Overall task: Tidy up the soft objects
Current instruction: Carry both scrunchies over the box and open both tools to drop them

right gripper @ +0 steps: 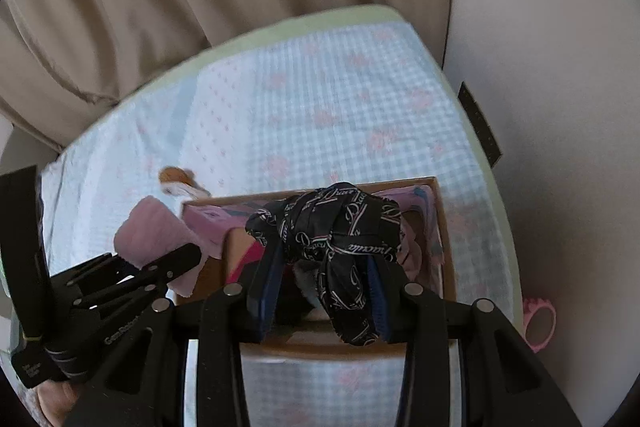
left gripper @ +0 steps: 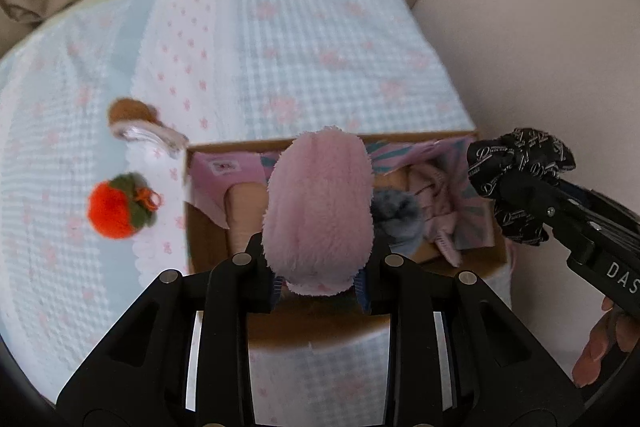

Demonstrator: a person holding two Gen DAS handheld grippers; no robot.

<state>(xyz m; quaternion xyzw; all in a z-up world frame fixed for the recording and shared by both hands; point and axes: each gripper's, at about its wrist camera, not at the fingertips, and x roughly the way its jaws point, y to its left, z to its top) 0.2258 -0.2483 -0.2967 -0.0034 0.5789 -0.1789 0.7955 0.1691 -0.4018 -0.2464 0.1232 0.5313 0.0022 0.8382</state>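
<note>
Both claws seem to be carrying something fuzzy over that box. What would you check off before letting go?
1. Left gripper clamped on the pink plush piece: ok.
2. Right gripper clamped on the black patterned scrunchie: ok.
3. Both items over the cardboard box opening: ok, as far as these views show.
4. Free space inside: cannot tell; a grey fluffy item and pink fabric already lie there.
5. Grippers apart from each other: ok.
6. Everything gathered: not ok; the orange pompom and a brown item remain on the bedspread.
</note>
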